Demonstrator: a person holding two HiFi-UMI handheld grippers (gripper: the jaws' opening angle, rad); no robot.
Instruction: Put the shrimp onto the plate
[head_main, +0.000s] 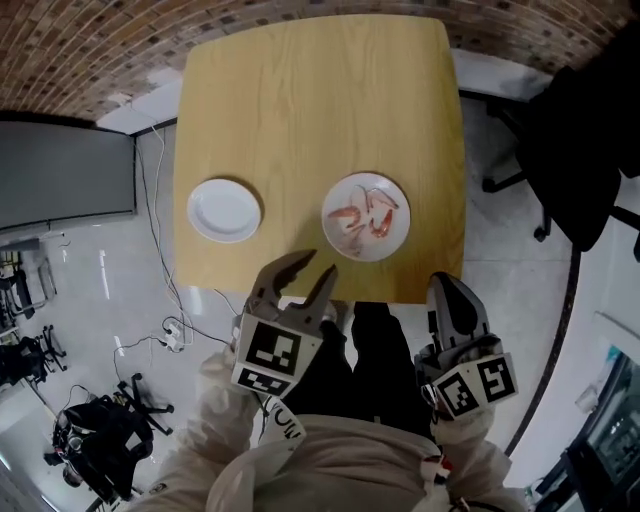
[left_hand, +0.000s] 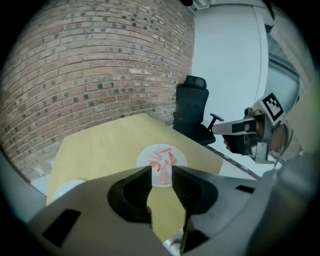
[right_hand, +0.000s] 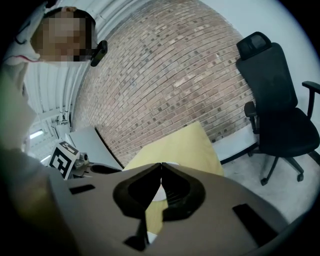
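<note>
Nothing of the job looks done yet. All the shrimp (head_main: 365, 215) lie in a loose pink heap on the right-hand plate (head_main: 392, 242), and that plate sits on the wooden table (head_main: 320, 100) close to its near edge. The empty white plate (head_main: 225, 210) sits well to the left of the shrimp plate, at the same depth on the table and bare. I take it to be where they should go. The left gripper (head_main: 320, 263) hangs just short of the shrimp plate, on the person's side and off the table edge. Its jaws stand moderately apart with nothing between them, and its own view lines the heap up in the gap. The right gripper (head_main: 442, 285) waits nearer the person, to the right of the shrimp plate, with its jaws closed together on nothing. Every pick and carry is ahead.
</note>
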